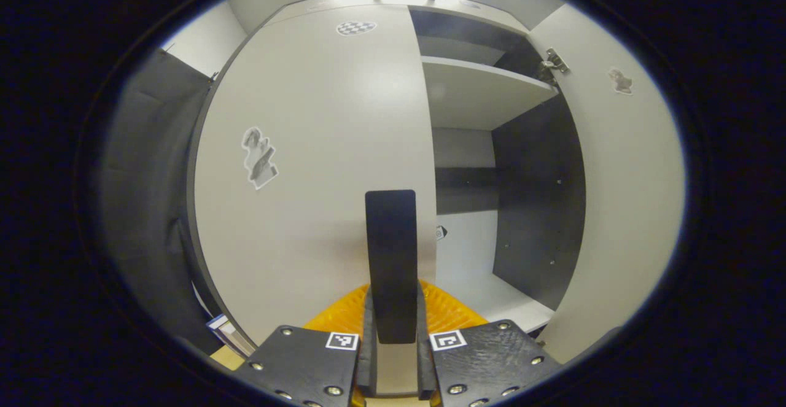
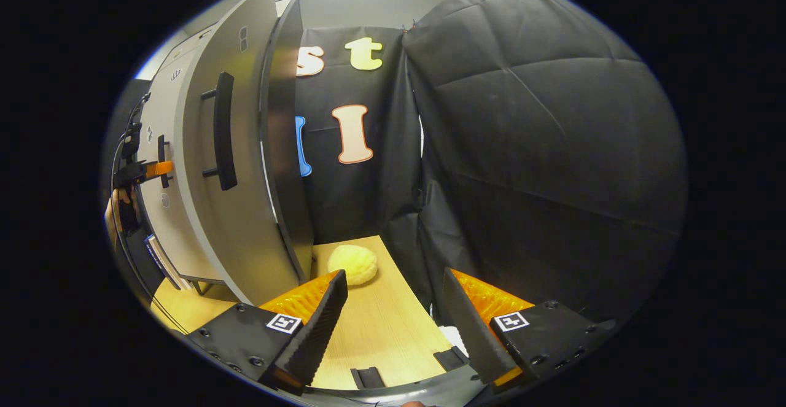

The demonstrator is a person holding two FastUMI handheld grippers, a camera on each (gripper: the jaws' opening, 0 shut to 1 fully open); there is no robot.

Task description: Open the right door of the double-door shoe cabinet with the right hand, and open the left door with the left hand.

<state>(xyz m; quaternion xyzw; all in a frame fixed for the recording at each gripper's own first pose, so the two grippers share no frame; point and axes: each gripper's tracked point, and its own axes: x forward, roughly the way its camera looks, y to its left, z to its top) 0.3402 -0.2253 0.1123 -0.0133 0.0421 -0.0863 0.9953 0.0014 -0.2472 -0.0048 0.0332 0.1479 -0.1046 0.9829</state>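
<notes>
Left gripper view: the left gripper [image 1: 393, 309] was clenched on the left door's handle [image 1: 390, 259]; slippage was judged possible if pulled askew. The right gripper [image 2: 393, 315] was released.

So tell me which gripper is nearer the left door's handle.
Left. The left gripper is shut on the left door's handle. The right gripper hangs open over the wooden surface, past the opened right door.

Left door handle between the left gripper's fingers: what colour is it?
Black, against the light grey left door; the handle shows best in the left gripper view.
</notes>
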